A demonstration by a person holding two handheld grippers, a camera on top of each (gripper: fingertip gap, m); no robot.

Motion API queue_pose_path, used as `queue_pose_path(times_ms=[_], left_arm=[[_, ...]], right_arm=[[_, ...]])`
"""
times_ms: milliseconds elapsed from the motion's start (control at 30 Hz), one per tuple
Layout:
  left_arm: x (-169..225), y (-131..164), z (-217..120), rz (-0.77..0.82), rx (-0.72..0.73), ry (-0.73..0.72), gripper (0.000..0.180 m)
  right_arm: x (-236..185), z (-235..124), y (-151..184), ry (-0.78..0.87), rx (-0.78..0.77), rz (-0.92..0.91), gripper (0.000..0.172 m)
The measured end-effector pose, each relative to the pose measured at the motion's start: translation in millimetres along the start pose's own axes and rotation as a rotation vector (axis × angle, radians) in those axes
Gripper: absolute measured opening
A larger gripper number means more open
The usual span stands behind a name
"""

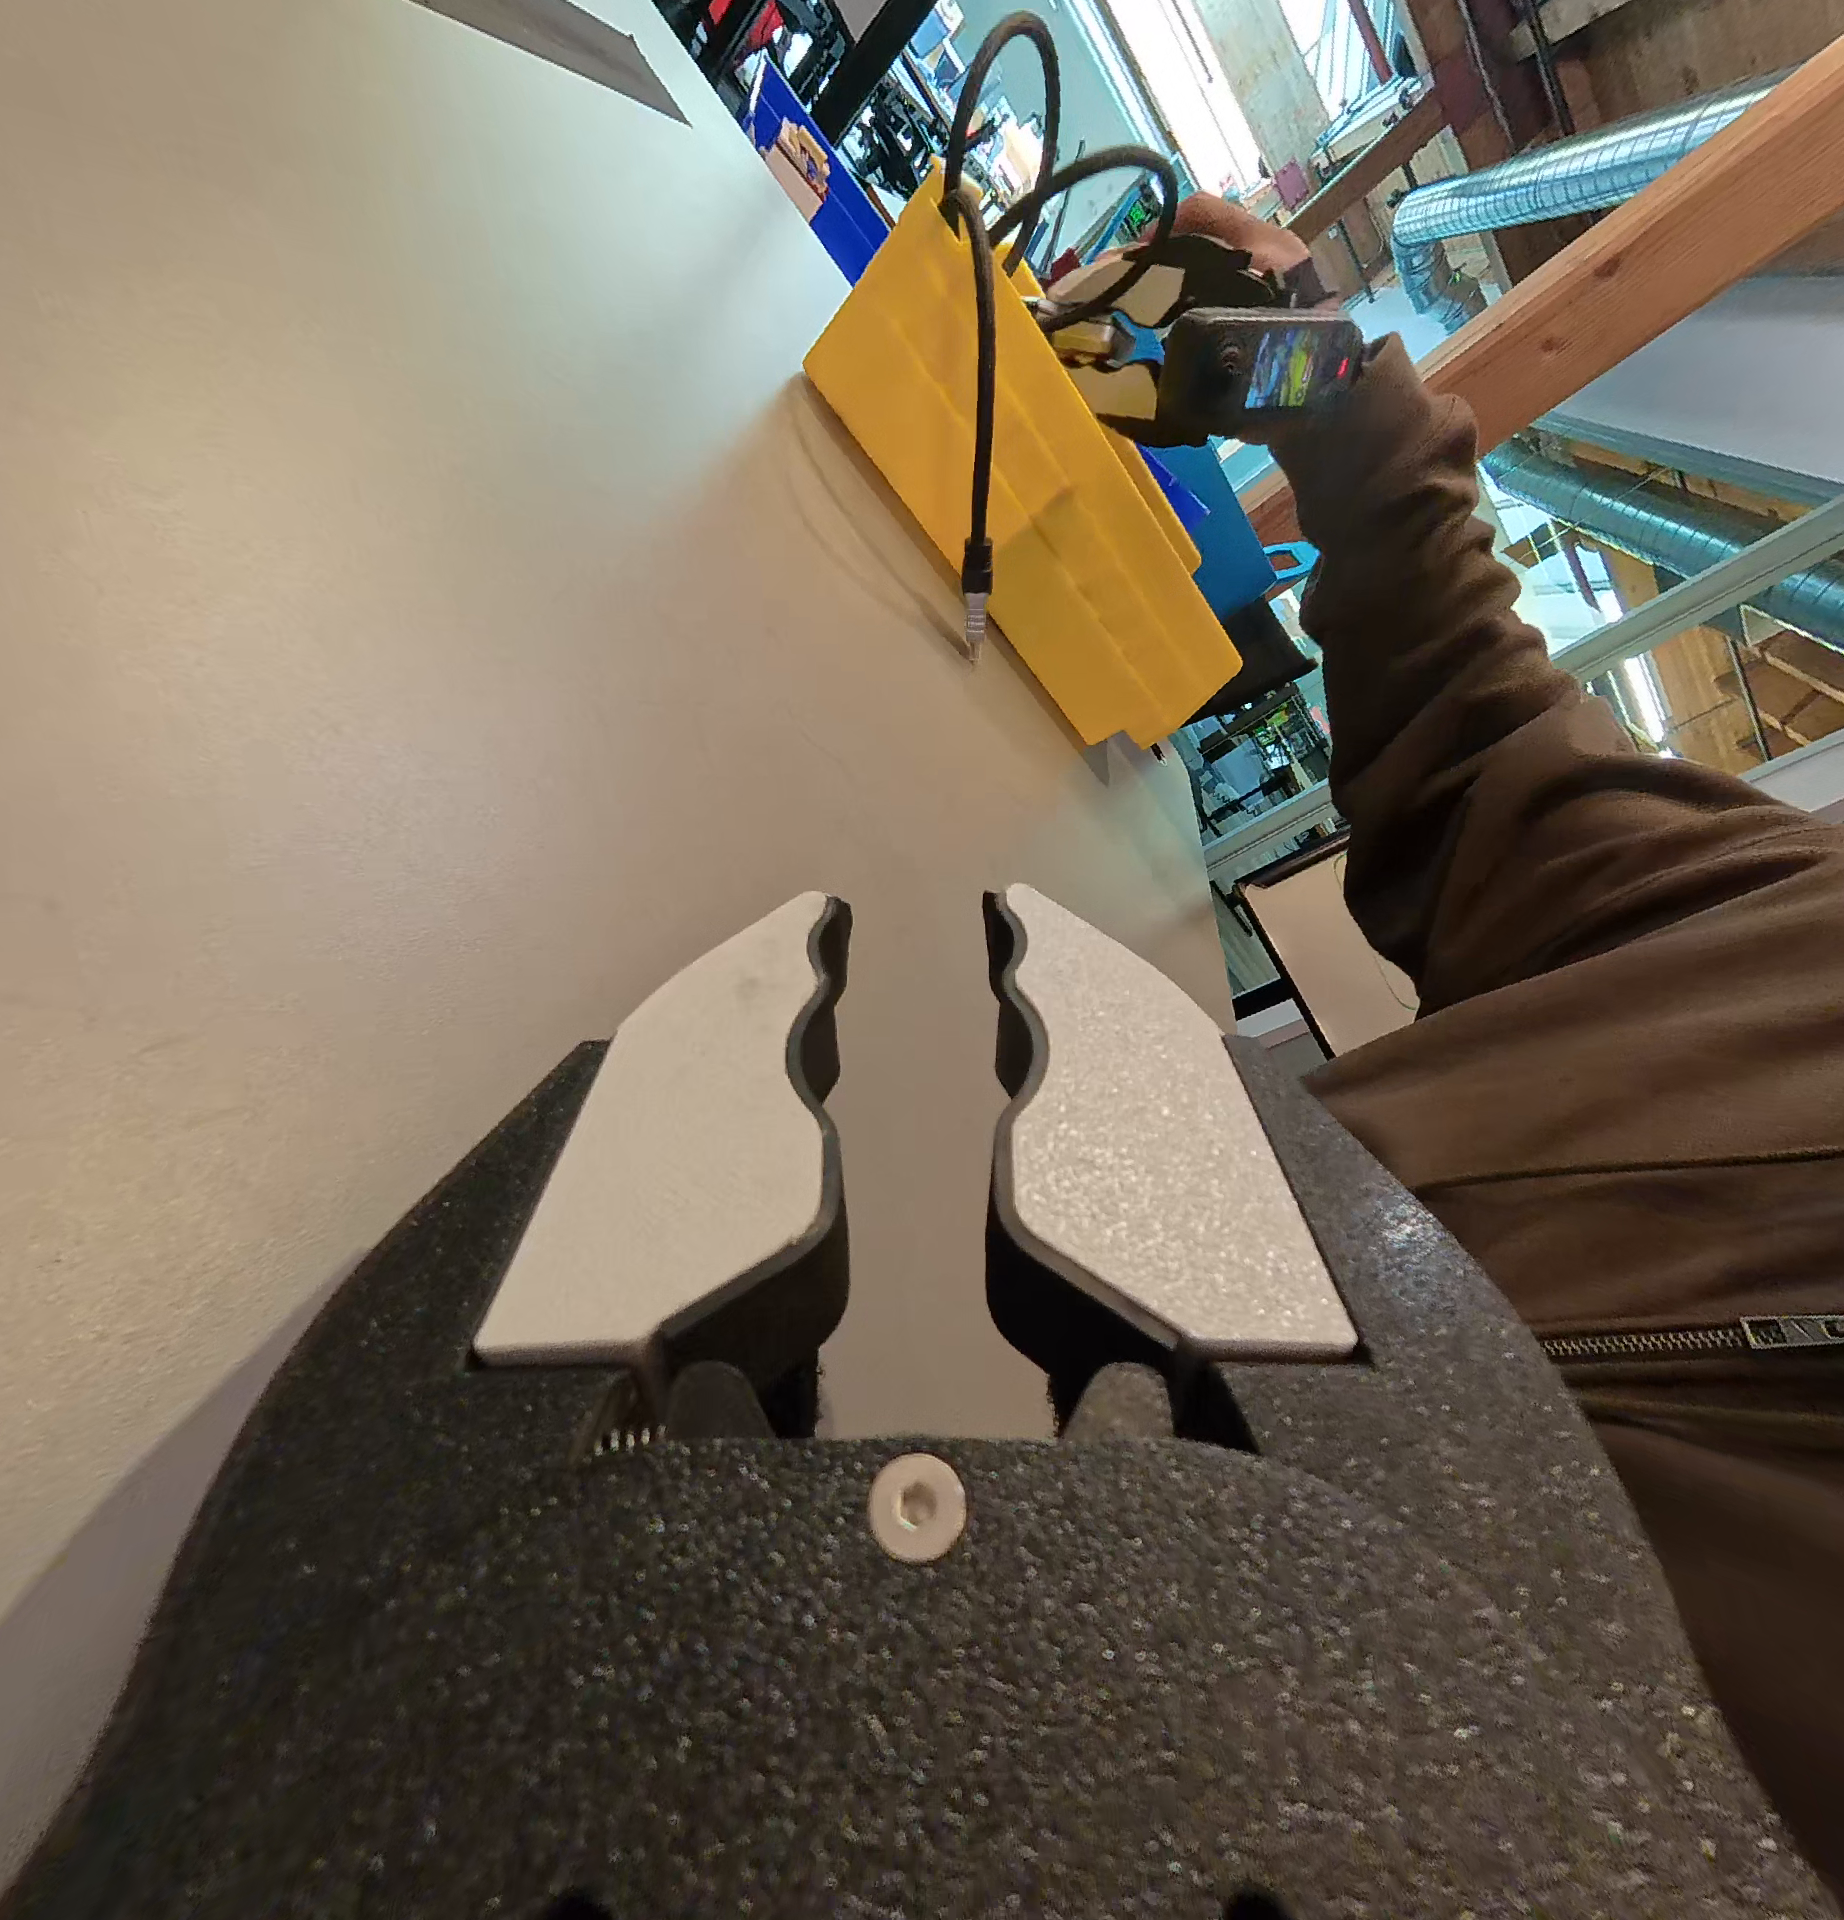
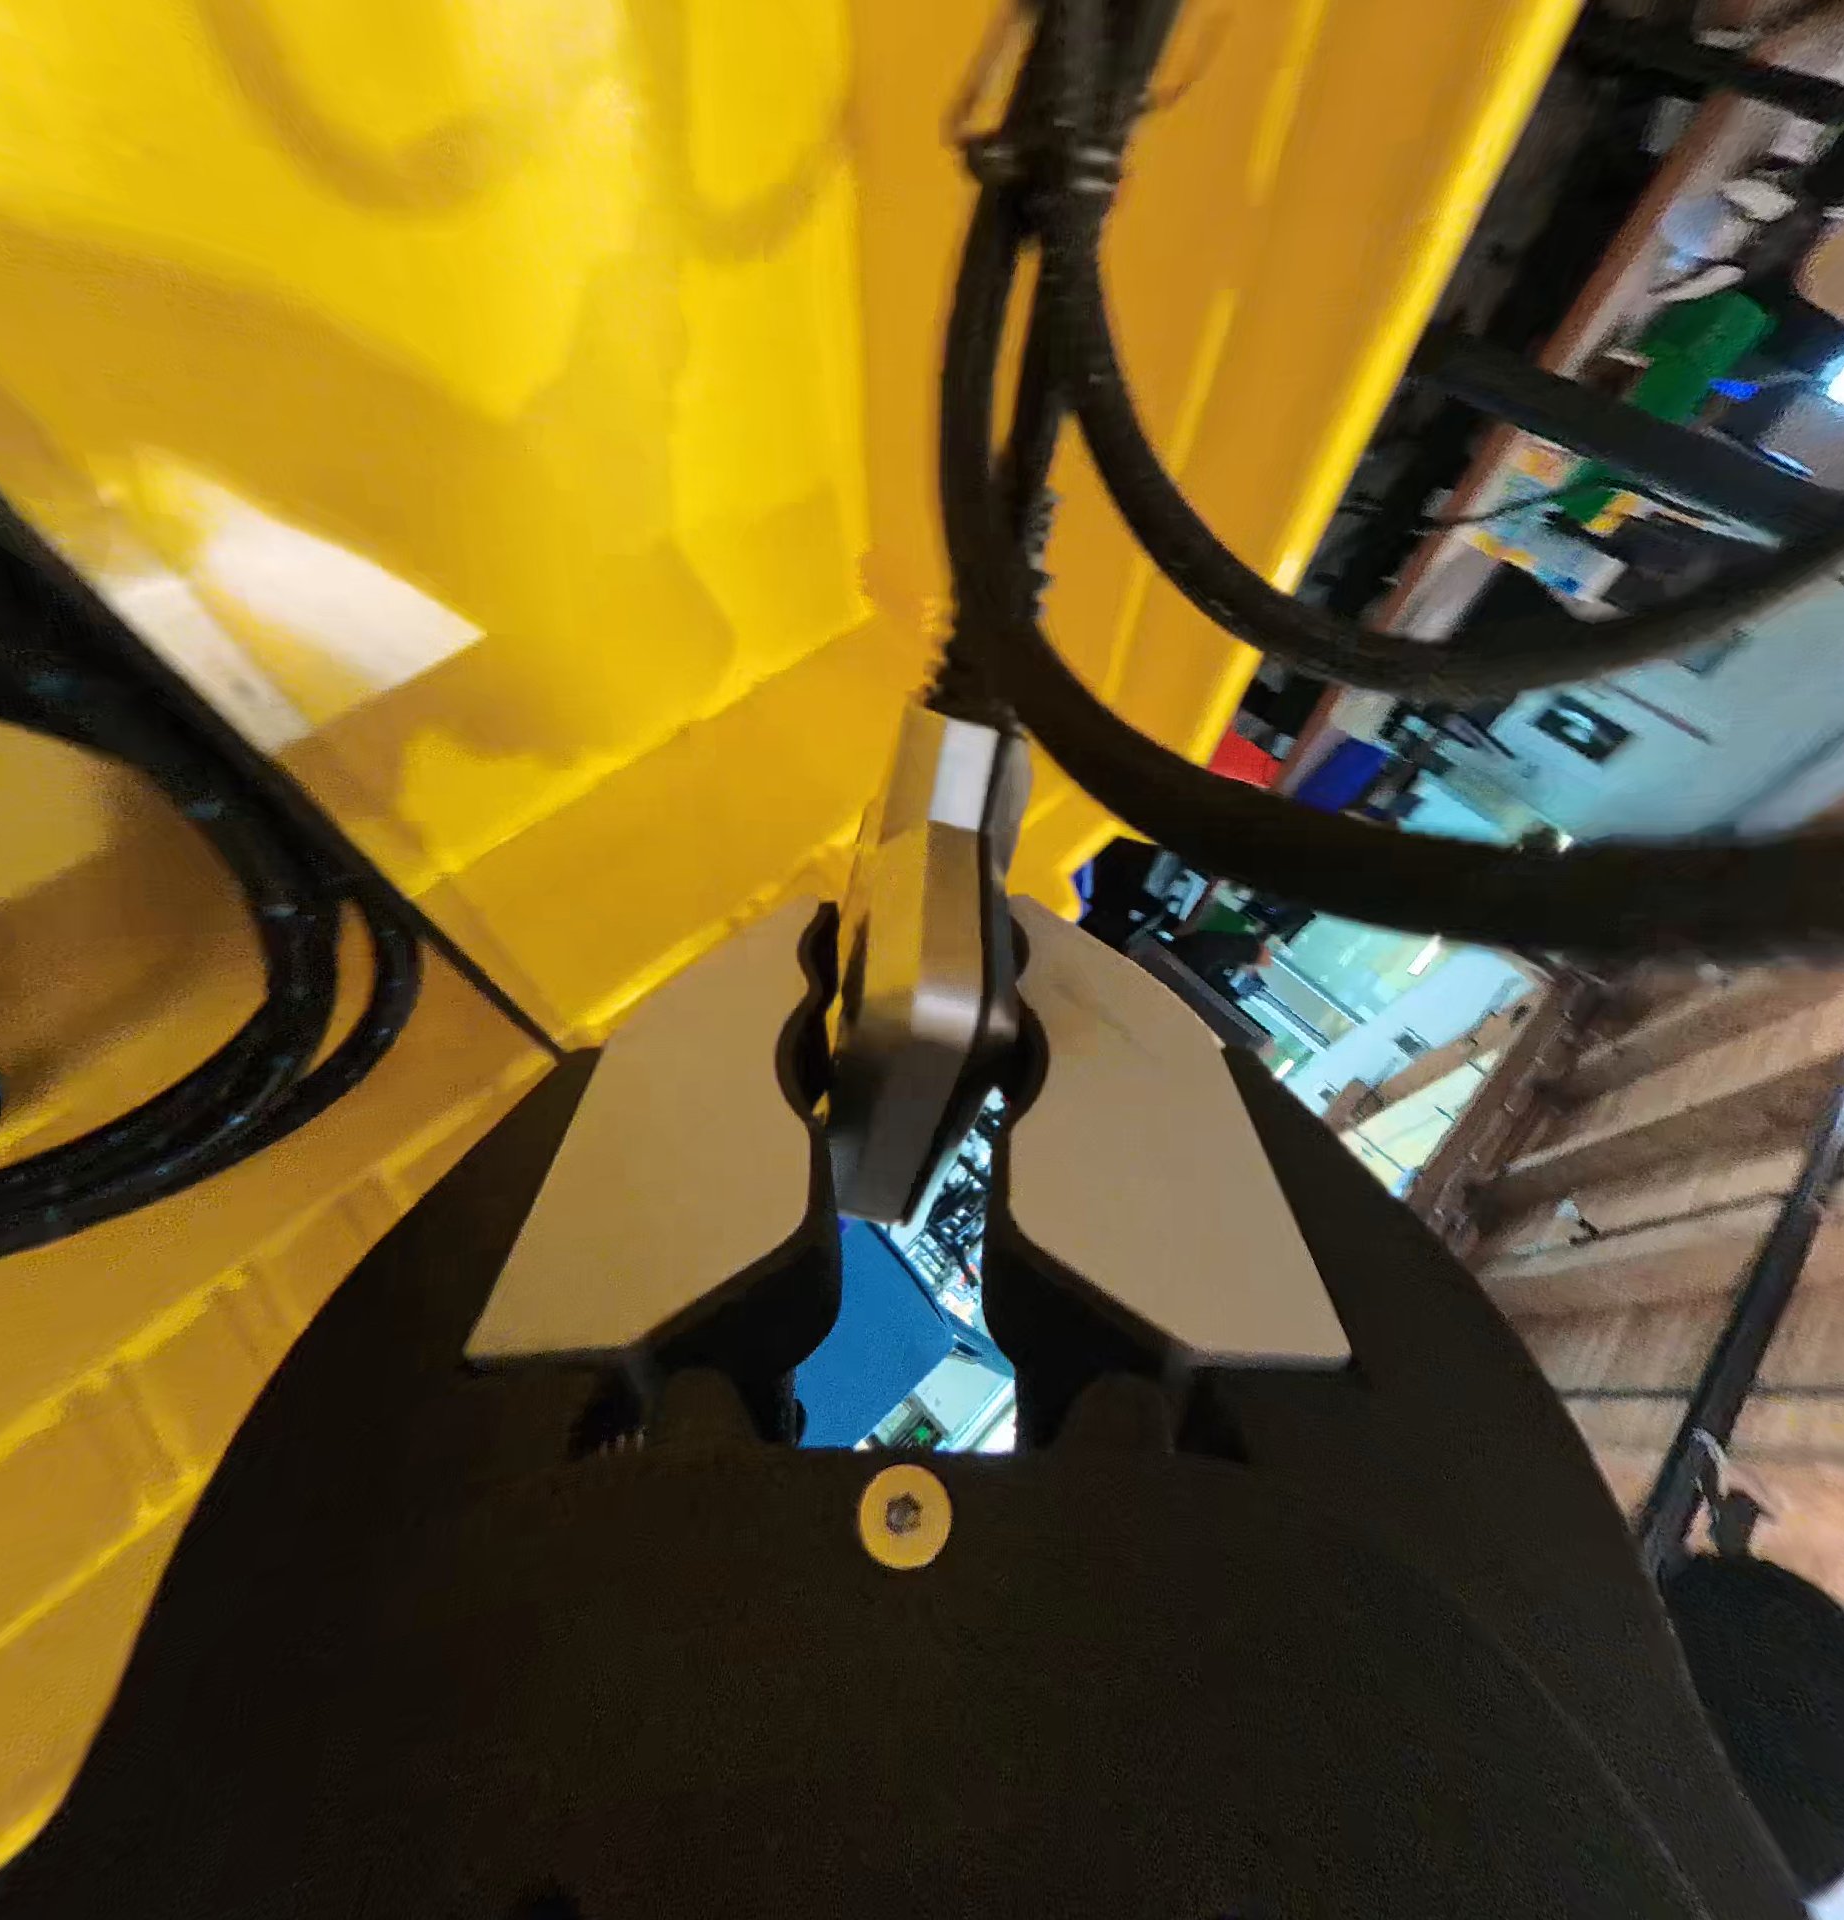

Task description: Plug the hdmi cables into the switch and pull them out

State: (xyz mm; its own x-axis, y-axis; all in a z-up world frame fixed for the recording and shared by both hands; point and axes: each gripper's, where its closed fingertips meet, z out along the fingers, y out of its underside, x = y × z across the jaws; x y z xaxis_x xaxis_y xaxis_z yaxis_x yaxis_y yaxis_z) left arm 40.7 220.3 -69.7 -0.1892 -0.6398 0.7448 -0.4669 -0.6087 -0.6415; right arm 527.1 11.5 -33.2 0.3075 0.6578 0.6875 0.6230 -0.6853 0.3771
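Note:
My right gripper hangs over the inside of a yellow bin. A flat grey adapter with a black braided cable stands between its fingers. The adapter leans on the right pad, with a thin gap at the left pad, so the jaws are open around it. The view is blurred by motion. My left gripper is open and empty, low over the beige table. From there I see the bin with a cable end hanging down its outer wall, and the right gripper above its rim.
More black cable loops lie in the bin at the left. A person's brown sleeve reaches from the right to the right gripper. A blue bin stands behind the yellow one. Shelves and a wooden beam lie beyond the table edge. There is about 55 cm between the tips of the two grippers.

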Motion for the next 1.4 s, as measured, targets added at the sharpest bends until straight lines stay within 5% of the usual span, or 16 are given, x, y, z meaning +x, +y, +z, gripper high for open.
queue_pose_path(times_ms=[267,600,700,833,967,1133,1267,1400], left_arm=[[0.4,0.5,0.2,0.0,-0.002,0.002,0.026],[0.5,2.1,1.5,0.002,-0.013,-0.002,0.026],[0.2,2.7,1.9,0.002,-0.017,-0.005,0.026],[0.0,3.2,2.4,0.004,-0.02,-0.009,0.026],[0.4,4.4,3.3,0.011,-0.025,-0.015,0.026],[1.5,6.5,4.7,0.021,-0.036,-0.019,0.026],[1.6,7.3,5.3,0.023,-0.042,-0.021,0.026],[1.8,8.1,5.8,0.027,-0.047,-0.023,0.026]], right_arm=[[2.8,-8.3,14.4,-0.145,-0.016,0.044,0.07],[31.8,-76.2,68.7,0.018,-0.055,0.451,0.062],[21.1,-118.4,19.9,0.016,0.139,0.641,0.055],[-18.2,-171.3,-87.5,-0.035,0.389,0.751,0.046],[-64.9,-188.0,-190.6,-0.219,0.546,0.955,0.045],[-79.1,-129.6,-211.1,-0.23,0.384,1.18,0.051],[-80.2,-91.1,-207.8,-0.204,0.257,1.19,0.056],[-78.2,-75.2,-202.1,-0.147,0.171,1.098,0.031]])
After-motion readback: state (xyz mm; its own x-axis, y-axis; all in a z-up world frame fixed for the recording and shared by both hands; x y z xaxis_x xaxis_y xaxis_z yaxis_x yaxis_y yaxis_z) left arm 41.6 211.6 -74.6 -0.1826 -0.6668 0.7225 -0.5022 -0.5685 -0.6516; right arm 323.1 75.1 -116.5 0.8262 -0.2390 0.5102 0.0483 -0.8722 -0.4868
